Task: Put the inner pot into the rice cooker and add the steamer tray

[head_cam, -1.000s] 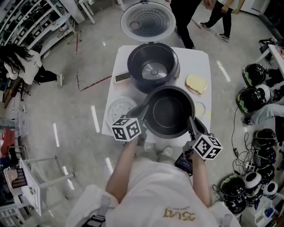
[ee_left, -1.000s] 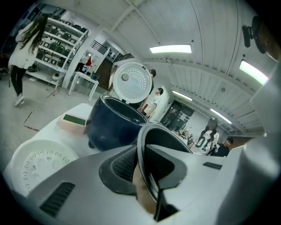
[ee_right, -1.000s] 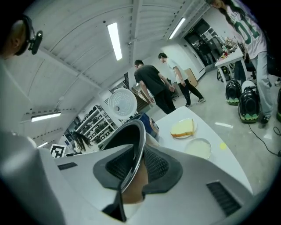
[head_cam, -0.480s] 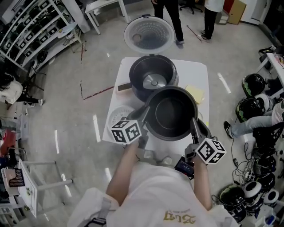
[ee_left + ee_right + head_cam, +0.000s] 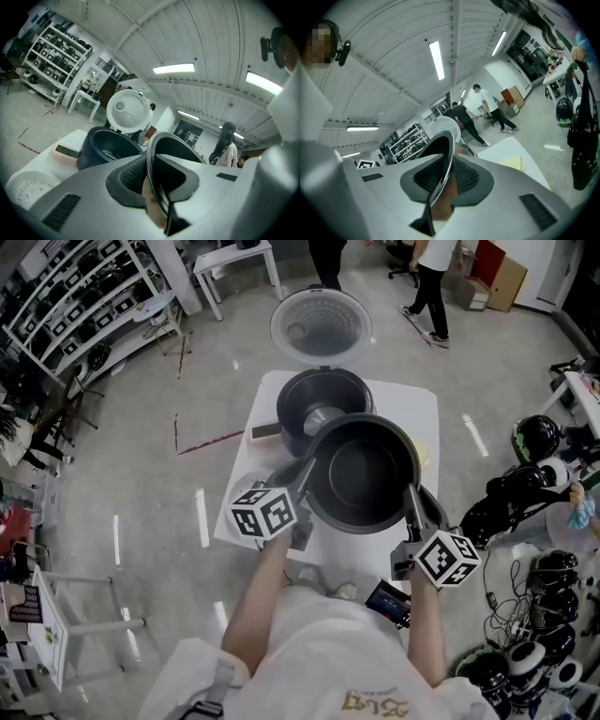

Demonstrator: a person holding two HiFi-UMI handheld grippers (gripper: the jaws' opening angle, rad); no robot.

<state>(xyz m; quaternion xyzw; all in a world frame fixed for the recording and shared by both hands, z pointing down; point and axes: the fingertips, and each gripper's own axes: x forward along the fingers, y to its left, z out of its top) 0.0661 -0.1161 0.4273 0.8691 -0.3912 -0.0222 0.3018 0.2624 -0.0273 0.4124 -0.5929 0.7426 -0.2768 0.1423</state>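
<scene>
Inner-pot transfer, lift stage. You hold the inner pot [image 5: 361,474] clear of the table [image 5: 417,404], just short of the open rice cooker [image 5: 291,395] at its far edge. The left gripper [image 5: 305,472] and right gripper [image 5: 410,491] each pinch the pot's rim, on opposite sides. Next, carry it level over the cooker's cavity and lower it squarely. The steamer tray [image 5: 242,482] lies at the near left corner.

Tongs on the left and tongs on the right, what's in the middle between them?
The inner pot. The head view shows it between the left tongs and the right tongs, each pinching its rim on opposite sides.
</scene>
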